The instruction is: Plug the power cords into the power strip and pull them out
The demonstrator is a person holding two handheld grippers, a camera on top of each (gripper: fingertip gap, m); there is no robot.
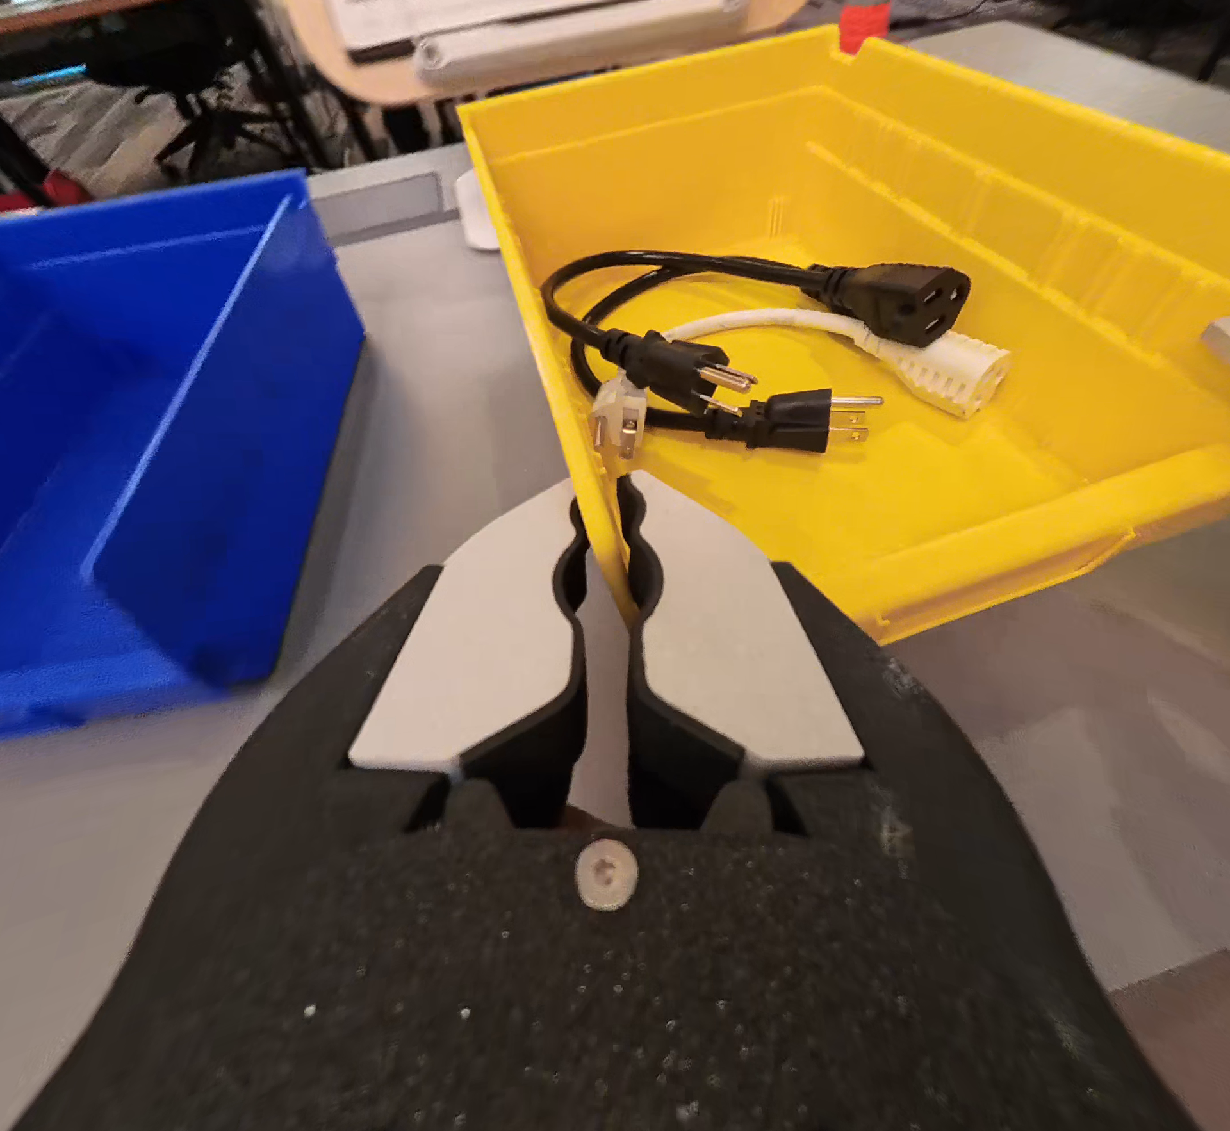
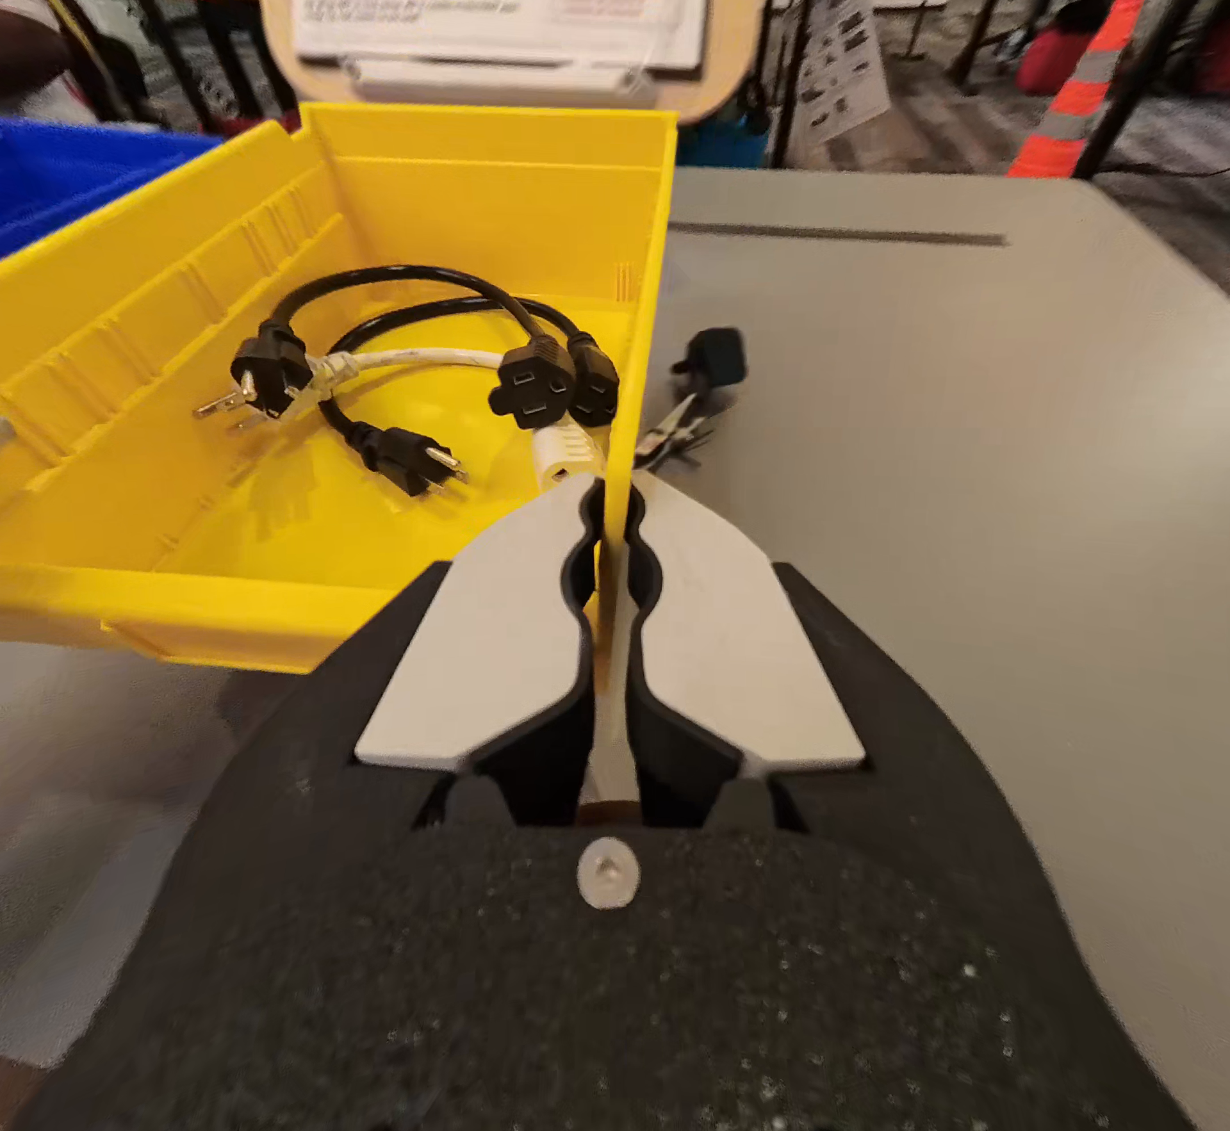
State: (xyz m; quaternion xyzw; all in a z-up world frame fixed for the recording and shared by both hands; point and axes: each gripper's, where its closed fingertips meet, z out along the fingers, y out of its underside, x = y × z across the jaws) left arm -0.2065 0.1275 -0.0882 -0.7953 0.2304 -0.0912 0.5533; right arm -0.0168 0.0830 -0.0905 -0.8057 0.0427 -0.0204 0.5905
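Yellow bin (image 1: 865, 573) walls sit pinched by left gripper (image 1: 607, 487) and right gripper (image 2: 615, 490); probably lifted, so keep it level, cords (image 1: 732, 367) inside.

Counting now: bins are numbering two, one yellow bin (image 1: 832, 573) at 1 o'clock, one blue bin (image 1: 153, 434) at 9 o'clock. Short cords are lying in the yellow one, three total: two black cords (image 2: 399, 280) and one white cord (image 2: 419, 357). One more black plug (image 2: 715, 354) is sitting outside on the grey table (image 2: 932, 434), 1 o'clock in right wrist view.
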